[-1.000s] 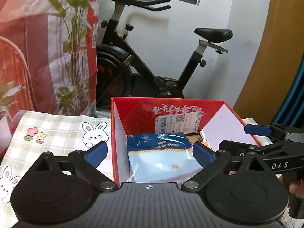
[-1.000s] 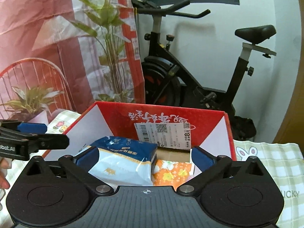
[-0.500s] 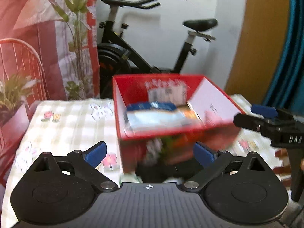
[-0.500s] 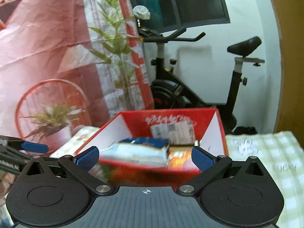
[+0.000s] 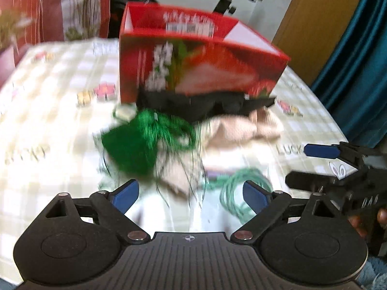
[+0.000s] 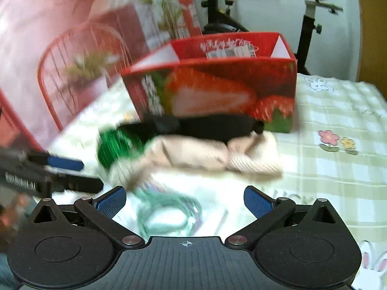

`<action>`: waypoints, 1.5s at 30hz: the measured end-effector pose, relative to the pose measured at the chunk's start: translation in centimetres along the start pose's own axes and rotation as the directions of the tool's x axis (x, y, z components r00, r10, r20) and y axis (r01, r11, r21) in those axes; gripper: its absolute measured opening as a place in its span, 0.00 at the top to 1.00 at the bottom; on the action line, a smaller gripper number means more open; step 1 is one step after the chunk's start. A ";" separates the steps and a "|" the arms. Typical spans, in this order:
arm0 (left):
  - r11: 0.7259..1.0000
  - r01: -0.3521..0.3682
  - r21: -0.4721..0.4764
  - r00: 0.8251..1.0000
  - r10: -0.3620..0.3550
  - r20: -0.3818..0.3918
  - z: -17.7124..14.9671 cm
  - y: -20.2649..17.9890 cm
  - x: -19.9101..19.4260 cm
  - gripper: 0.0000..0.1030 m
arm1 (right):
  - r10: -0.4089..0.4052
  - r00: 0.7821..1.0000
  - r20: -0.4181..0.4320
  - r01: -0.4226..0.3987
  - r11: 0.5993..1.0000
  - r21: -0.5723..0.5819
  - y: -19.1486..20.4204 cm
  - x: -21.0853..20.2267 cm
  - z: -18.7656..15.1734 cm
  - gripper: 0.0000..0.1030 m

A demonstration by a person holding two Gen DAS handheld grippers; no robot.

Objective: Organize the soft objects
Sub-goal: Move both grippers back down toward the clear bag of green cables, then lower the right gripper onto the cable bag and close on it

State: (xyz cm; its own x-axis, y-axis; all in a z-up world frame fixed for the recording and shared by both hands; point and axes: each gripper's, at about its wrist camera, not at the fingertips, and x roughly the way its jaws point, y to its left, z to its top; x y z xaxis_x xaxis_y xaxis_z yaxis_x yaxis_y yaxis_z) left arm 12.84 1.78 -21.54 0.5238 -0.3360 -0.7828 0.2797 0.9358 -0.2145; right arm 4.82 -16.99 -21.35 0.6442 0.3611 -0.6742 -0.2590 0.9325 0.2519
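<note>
Counter (image 5: 48, 111) under checked cloth. Red strawberry box (image 5: 198, 58) stood at 12 o'clock. The soft pile lay just before it: black item (image 5: 205, 104) touching the box base, beige cloth (image 5: 241, 130) at 1 o'clock, green tassel (image 5: 130, 145) at 11, teal cord (image 5: 232, 188) nearest. Left gripper (image 5: 191, 193) jaws wide, closing, gripping nothing. Right gripper (image 6: 185, 199) jaws wide, empty. Both frames blurred.

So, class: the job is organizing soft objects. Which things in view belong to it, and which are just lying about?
Belong to the job:
- red strawberry box
- beige knitted cloth
- black fabric piece
- green tinsel bundle
- teal cord coil

Just lying about:
- exercise bike
- checked tablecloth
- plant backdrop
</note>
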 end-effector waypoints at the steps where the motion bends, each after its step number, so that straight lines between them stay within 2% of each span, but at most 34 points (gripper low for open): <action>1: 1.000 0.005 -0.007 1.000 -0.005 -0.012 -0.3 0.1 0.3 0.12 | -0.018 1.000 -0.018 0.017 1.000 -0.021 0.4 0.1 -0.4 0.00; 8: 0.999 0.033 -0.002 0.999 -0.033 -0.042 -1.9 -0.1 1.7 0.20 | -0.098 0.988 -0.116 0.093 0.994 -0.051 0.7 1.6 -1.8 0.00; 16: 0.996 0.081 -0.022 0.995 -0.082 -0.060 -2.9 0.1 3.3 0.37 | -0.148 0.973 -0.179 0.148 0.989 -0.016 -0.4 3.4 -2.5 0.00; 27: 0.985 0.168 -0.037 0.984 -0.169 -0.048 -3.6 0.0 3.6 0.49 | -0.150 0.976 -0.158 0.150 0.989 -0.007 -0.5 3.5 -2.9 0.00; 42: 0.974 0.225 -0.004 0.972 -0.225 -0.066 -3.8 -0.8 4.0 0.50 | -0.138 0.978 -0.160 0.137 0.990 -0.012 -0.2 3.2 -3.1 0.00; 45: 0.971 0.240 -0.004 0.968 -0.239 -0.069 -3.9 -0.9 4.2 0.51 | -0.094 0.983 -0.158 0.092 0.996 -0.021 0.2 3.2 -3.2 0.00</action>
State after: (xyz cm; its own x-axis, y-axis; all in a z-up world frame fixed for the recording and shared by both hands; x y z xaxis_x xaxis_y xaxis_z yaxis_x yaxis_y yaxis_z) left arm 11.68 -0.04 -26.88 0.3846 -0.5420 -0.7472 0.3936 0.8285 -0.3983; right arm 4.49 -15.73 -25.70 0.5441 0.2649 -0.7961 -0.2135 0.9613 0.1740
